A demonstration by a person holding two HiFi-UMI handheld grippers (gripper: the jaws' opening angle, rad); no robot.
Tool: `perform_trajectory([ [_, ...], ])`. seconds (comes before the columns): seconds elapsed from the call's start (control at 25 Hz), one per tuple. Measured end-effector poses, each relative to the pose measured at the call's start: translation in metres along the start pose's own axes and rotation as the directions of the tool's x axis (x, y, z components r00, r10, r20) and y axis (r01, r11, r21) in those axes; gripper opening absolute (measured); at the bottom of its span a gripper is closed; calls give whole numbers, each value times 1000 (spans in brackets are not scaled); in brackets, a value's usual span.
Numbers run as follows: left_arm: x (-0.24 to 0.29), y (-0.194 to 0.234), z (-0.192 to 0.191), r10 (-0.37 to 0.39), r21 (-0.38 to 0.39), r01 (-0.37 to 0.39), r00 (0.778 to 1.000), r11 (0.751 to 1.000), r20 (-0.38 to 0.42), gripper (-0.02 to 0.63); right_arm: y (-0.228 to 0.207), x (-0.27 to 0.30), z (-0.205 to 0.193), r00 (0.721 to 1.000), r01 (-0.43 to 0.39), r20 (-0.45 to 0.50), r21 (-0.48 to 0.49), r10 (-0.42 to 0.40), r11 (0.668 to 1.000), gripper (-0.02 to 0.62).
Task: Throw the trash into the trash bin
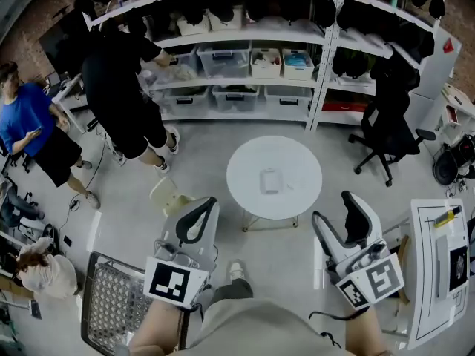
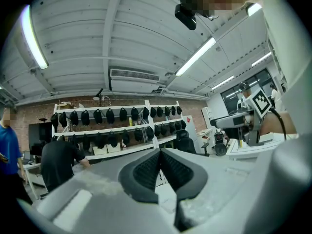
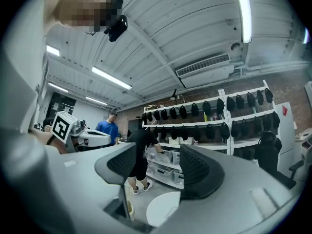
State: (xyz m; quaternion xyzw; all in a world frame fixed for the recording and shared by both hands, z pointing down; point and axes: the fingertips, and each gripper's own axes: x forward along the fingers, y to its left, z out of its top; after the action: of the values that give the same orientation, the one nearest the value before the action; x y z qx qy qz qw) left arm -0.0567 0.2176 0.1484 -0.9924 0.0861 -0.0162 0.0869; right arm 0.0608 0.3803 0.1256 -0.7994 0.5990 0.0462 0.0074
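Observation:
A small clear piece of trash (image 1: 269, 180) lies near the middle of the round white table (image 1: 297, 154). A cream trash bin (image 1: 168, 195) stands on the floor left of the table. My left gripper (image 1: 208, 202) hovers just right of the bin, short of the table's near left edge. Its jaws meet at the tips and hold nothing, as the left gripper view (image 2: 160, 152) also shows. My right gripper (image 1: 332, 206) is off the table's near right edge, open and empty. Between its parted jaws (image 3: 158, 165) I see the table (image 3: 163, 208) and the bin (image 3: 129, 209).
A person in black (image 1: 122, 87) bends at the shelving (image 1: 245, 58) behind the table, and a person in blue (image 1: 30, 124) stands at far left. A black office chair (image 1: 390, 132) is at right. A wire basket (image 1: 111, 299) is near my left side, a white desk (image 1: 434, 265) at right.

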Motion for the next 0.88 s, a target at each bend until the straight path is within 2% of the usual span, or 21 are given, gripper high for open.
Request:
perform_trajectory([
  [0.56, 93, 139, -33, -91, 3, 91, 996, 996, -13, 3, -29, 159, -30, 991, 105, -83, -26, -107, 994, 265],
  [0.88, 130, 159, -63, -147, -34, 145, 988, 989, -44, 3, -49, 192, -52, 977, 162, -136, -16, -162, 987, 258],
])
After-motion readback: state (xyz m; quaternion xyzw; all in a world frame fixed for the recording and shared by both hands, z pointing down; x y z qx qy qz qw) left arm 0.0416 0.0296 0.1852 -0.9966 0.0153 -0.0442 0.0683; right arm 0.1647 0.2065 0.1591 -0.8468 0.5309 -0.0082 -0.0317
